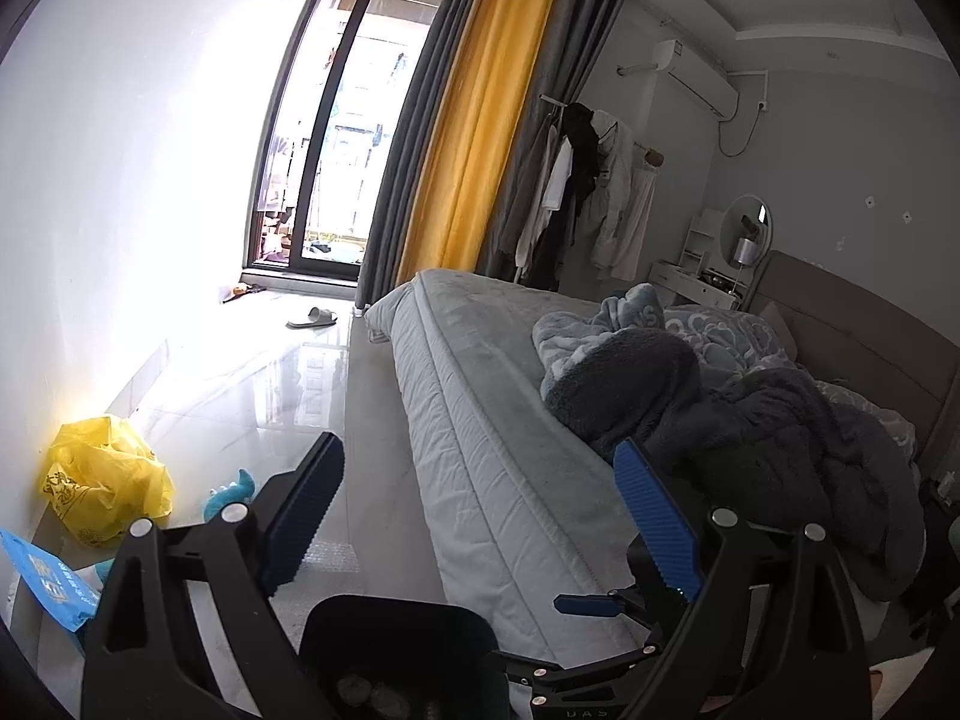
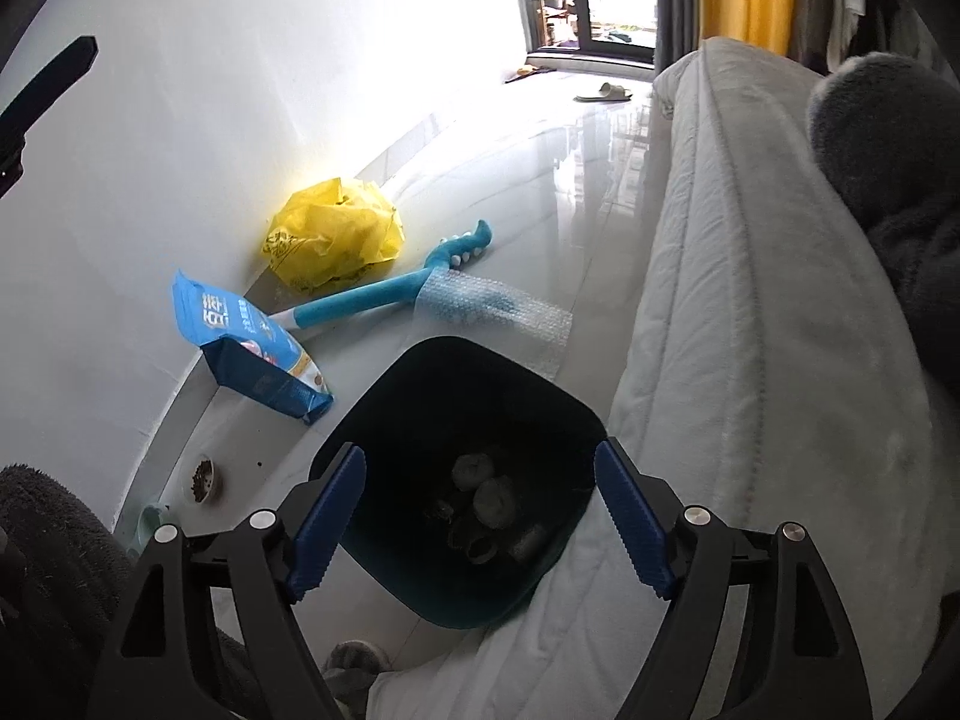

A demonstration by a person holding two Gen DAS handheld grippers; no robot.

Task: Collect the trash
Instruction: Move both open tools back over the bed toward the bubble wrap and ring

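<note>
Both tools are spread wide and hold nothing: the right tool (image 2: 480, 516) hovers over the dark bin (image 2: 420, 414), which stands on the floor hard against the mattress (image 2: 750, 330) and already has a few crumpled lumps at the bottom; the left tool (image 1: 480, 522) points down the room above the bed edge. The trash left to collect lies on the floor along the wall: a yellow bag (image 2: 333, 234), a blue packet (image 2: 252, 348) and a sheet of bubble wrap (image 2: 498, 312) draped partly over a teal toy (image 2: 390, 294). The likely slip is pinching the toy along with the wrap, since they overlap; the thin, slack yellow bag could also slide out of ribbed fingers or spill whatever it holds. Reaching low could knock the bin, or the small bowl of kibble (image 2: 203, 477) by the wall. Only the right view shows the bin's contents, the wrap and the bowl; the left view alone shows the blankets (image 1: 720, 408), the clothes rack (image 1: 588, 180) and the far wall, and catches just the bin's rim.
</note>
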